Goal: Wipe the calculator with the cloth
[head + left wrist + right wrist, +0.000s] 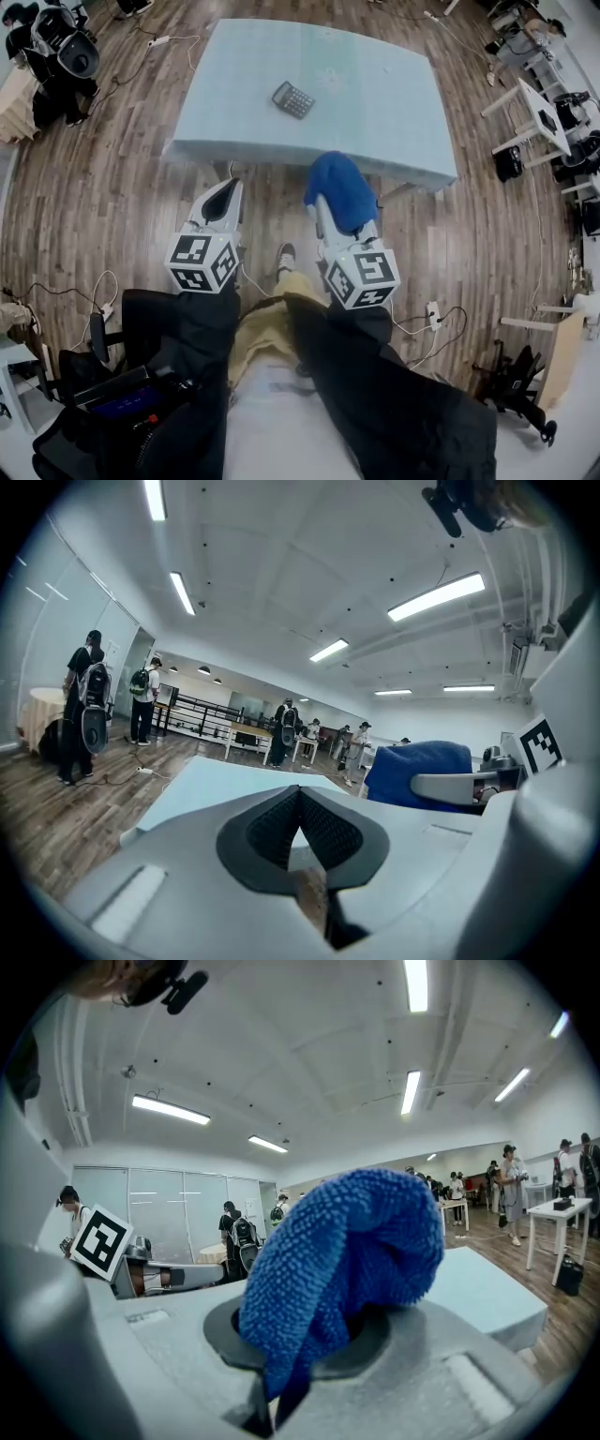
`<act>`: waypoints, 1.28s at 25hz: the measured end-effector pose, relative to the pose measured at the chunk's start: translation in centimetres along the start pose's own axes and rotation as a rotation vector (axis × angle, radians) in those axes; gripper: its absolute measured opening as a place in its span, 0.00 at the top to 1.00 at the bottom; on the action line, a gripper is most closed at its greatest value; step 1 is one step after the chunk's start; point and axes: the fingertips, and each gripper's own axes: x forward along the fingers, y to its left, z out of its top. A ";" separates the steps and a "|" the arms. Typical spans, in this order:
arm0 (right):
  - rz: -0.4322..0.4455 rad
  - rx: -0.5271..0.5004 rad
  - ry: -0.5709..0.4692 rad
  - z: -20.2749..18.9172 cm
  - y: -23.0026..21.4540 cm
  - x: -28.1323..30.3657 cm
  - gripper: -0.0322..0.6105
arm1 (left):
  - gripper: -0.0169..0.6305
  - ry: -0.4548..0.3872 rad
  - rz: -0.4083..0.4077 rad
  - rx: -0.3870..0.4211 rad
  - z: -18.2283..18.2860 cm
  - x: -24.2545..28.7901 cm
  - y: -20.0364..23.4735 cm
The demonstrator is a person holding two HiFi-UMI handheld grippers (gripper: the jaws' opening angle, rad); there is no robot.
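Observation:
A dark calculator [293,99] lies on the pale blue table [375,112], left of its middle. My right gripper [321,202] is shut on a blue cloth [339,189], which bunches over its jaws in the right gripper view [337,1251]. My left gripper [225,192] is shut and holds nothing; its dark pads [281,827] meet in the left gripper view. Both grippers hang over the floor, short of the table's near edge, and point upward toward the ceiling. The cloth [417,775] also shows at the right of the left gripper view.
Wooden floor surrounds the table, with cables and a power strip [157,41] on it. White desks [539,112] stand at the far right, bags and gear [56,47] at the far left. Several people [84,705] stand in the room beyond. My legs and a shoe [286,255] are below.

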 end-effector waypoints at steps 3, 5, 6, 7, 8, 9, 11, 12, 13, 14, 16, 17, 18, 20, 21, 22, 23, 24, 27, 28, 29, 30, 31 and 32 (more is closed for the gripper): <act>0.005 0.022 -0.006 0.7 -2.2 2.7 0.86 | 0.97 0.001 0.001 0.021 1.2 3.0 0.4; 0.012 0.033 -0.008 1.2 -3.6 4.3 0.86 | 0.97 0.004 0.006 0.028 1.9 5.0 0.7; 0.016 0.038 -0.009 1.4 -4.2 5.1 0.86 | 0.97 0.008 0.008 0.032 2.1 6.0 0.8; 0.020 0.044 -0.009 1.5 -4.9 5.9 0.86 | 0.97 0.015 0.009 0.036 2.2 7.0 0.8; 0.022 0.051 -0.006 1.6 -5.7 6.6 0.86 | 0.97 0.022 0.009 0.040 2.3 8.0 0.8; 0.024 0.059 -0.003 1.7 -6.4 7.4 0.86 | 0.97 0.030 0.008 0.044 2.3 8.9 0.8; 0.028 0.073 0.002 1.7 -7.8 8.7 0.86 | 0.97 0.043 0.011 0.049 2.5 10.7 1.0; 0.032 0.079 0.004 1.8 -8.3 9.4 0.86 | 0.97 0.047 0.016 0.050 2.6 11.5 1.2; 0.040 0.083 0.006 1.9 -8.7 10.0 0.86 | 0.97 0.049 0.023 0.050 2.9 12.3 1.5; 0.048 0.086 0.007 2.1 -9.1 10.5 0.86 | 0.97 0.050 0.030 0.050 3.1 13.0 1.8; 0.062 0.089 0.013 2.3 -9.9 11.3 0.86 | 0.97 0.051 0.040 0.049 3.5 14.4 2.0; 0.065 0.089 0.017 2.3 -10.3 11.5 0.86 | 0.98 0.052 0.042 0.049 3.6 15.0 1.9; 0.068 0.090 0.021 2.3 -10.8 11.8 0.86 | 0.97 0.054 0.043 0.049 3.6 15.6 1.7; 0.071 0.092 0.030 2.4 -11.6 12.4 0.86 | 0.98 0.060 0.045 0.049 3.7 16.6 1.6; 0.072 0.093 0.033 2.4 -12.0 12.7 0.86 | 0.97 0.064 0.047 0.048 3.7 17.1 1.6; 0.075 0.095 0.037 2.5 -12.2 13.0 0.86 | 0.97 0.069 0.049 0.046 3.6 17.6 1.6; 0.078 0.095 0.042 2.4 -12.5 13.2 0.86 | 0.98 0.075 0.051 0.043 3.5 17.9 1.7; 0.081 0.096 0.048 2.3 -12.6 13.4 0.86 | 0.97 0.079 0.053 0.039 3.4 18.3 1.8; 0.089 0.100 0.064 1.9 -12.8 14.3 0.86 | 0.97 0.085 0.059 0.032 3.3 19.1 2.3; 0.092 0.102 0.070 1.8 -12.8 14.6 0.86 | 0.98 0.087 0.062 0.029 3.3 19.3 2.5; 0.093 0.103 0.077 1.6 -12.8 14.9 0.86 | 0.97 0.090 0.065 0.026 3.2 19.6 2.8; 0.093 0.104 0.084 1.5 -12.8 15.3 0.86 | 0.97 0.093 0.066 0.023 3.2 19.8 3.2; 0.092 0.104 0.090 1.4 -12.8 15.7 0.86 | 0.97 0.096 0.067 0.019 3.2 20.1 3.5; 0.090 0.104 0.095 1.3 -12.9 16.1 0.86 | 0.97 0.098 0.065 0.015 3.2 20.5 3.9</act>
